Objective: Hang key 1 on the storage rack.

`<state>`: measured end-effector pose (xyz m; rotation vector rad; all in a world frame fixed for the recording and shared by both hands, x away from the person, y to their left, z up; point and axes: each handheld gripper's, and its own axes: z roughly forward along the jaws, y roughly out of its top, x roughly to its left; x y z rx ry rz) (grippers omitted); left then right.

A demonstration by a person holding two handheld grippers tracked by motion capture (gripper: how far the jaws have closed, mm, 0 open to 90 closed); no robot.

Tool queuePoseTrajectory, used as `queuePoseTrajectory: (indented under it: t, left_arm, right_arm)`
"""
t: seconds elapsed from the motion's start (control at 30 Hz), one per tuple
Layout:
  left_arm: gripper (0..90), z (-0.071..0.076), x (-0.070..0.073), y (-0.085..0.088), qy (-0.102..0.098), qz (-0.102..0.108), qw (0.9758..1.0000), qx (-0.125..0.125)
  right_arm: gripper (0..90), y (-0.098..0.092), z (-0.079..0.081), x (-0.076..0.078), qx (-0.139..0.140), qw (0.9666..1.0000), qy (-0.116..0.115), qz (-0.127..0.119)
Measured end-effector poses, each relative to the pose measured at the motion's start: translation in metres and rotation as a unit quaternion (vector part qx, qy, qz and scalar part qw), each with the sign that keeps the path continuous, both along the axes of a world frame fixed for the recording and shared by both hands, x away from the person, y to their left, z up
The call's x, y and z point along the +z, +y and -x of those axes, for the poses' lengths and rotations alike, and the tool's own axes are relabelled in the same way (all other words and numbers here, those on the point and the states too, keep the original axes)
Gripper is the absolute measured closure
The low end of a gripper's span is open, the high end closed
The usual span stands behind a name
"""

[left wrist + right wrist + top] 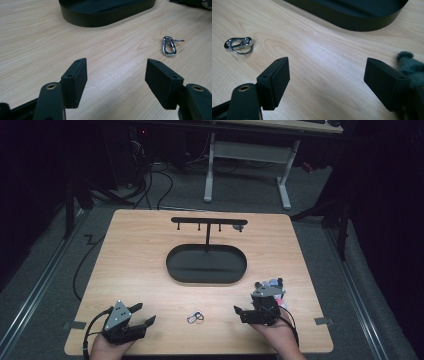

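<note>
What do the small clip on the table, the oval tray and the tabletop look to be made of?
Clip: polished metal, going by its bright mirror-like glints; a thin wire ring hangs on it. Oval tray: matte black with a smooth, even wall, probably painted metal or plastic; the look leaves that open. Tabletop: light wood-grain surface, likely laminate, since the grain is flat with a soft sheen.

A shiny silver metal carabiner clip (169, 46) lies on the pale wood-grain counter (140, 250); the matte black oval tray (206, 263) stands behind it.
</note>
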<state>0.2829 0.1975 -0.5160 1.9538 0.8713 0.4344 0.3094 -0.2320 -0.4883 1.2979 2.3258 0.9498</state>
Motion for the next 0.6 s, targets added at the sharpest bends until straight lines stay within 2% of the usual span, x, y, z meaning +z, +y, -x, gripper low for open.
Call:
queuePoseTrajectory:
  t: [0.1,0.13,0.2,0.23,0.27,0.33,0.37,0.47,0.6]
  left_arm:
    - [34.9,0.001,-0.001,-0.002,0.003,-0.003,1.0000,-0.004]
    - [34.9,0.001,-0.001,-0.002,0.003,-0.003,1.0000,-0.004]
    - [34.9,0.001,-0.003,-0.004,0.005,-0.008,0.9999,-0.008]
    - [34.9,0.001,-0.003,-0.004,0.005,-0.008,0.9999,-0.008]
    - [34.9,0.001,-0.003,-0.005,0.004,-0.011,0.9999,-0.009]
    - [34.9,0.002,-0.003,-0.005,0.004,-0.010,0.9999,-0.010]
    - [34.9,0.002,-0.002,-0.006,0.004,-0.010,0.9999,-0.012]
    - [34.9,0.002,-0.002,-0.005,0.004,-0.009,0.9999,-0.012]
    - [34.9,0.002,-0.003,-0.005,0.004,-0.009,0.9999,-0.012]
  right_arm:
    - [21.6,0.003,-0.002,-0.002,0.010,0.9997,0.019,0.012]
    - [21.6,0.003,-0.002,-0.002,0.010,0.9997,0.019,0.012]
    - [22.3,0.006,-0.004,-0.003,0.023,0.9986,0.040,0.025]
    - [22.3,0.006,-0.004,-0.003,0.023,0.9986,0.040,0.025]
    - [22.5,0.008,-0.005,-0.003,0.028,0.9975,0.057,0.031]
    - [22.7,0.008,-0.006,-0.002,0.033,0.9970,0.062,0.033]
    - [22.8,0.008,-0.008,0.000,0.036,0.9953,0.081,0.040]
    - [22.9,0.007,-0.010,0.004,0.037,0.9933,0.101,0.044]
    - [23.4,0.006,-0.012,0.009,0.045,0.9910,0.113,0.056]
